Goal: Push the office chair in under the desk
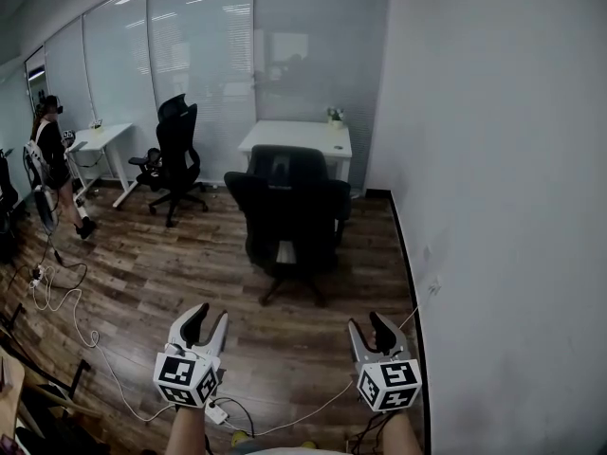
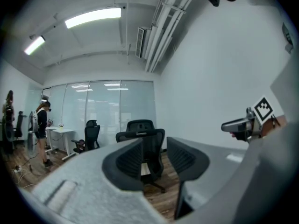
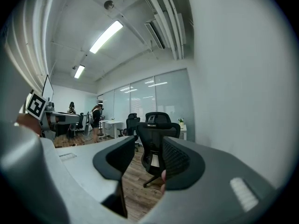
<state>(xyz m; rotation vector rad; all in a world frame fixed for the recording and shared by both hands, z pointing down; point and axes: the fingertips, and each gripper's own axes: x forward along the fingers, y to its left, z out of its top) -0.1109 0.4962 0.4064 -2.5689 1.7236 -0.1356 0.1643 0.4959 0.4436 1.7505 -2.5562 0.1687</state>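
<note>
The black office chair (image 1: 289, 211) stands on the wood floor (image 1: 190, 273), just in front of the white worktop (image 1: 296, 137). Its back is turned to the person, and it is not pushed in under the worktop yet. A small plant (image 1: 335, 115) sits on the far right corner of the worktop. The left tongs (image 1: 207, 318) and the right tongs (image 1: 370, 328) are held low and point level at the chair, well apart from it. Both tongs are apart, with nothing between them but the far-off chair. Only floor lies between the tongs and the chair. A white cable (image 1: 66, 301) snakes over the floor on the left, and a white plug box (image 1: 216, 412) lies near the left tongs. A big white wall (image 1: 503, 159) runs close along the right side. On the left stand another black chair (image 1: 177, 157) and a second white worktop (image 1: 100, 138), with a person (image 1: 52, 159) beside them. Glass walls with blinds (image 1: 180, 45) are behind it all.
</note>
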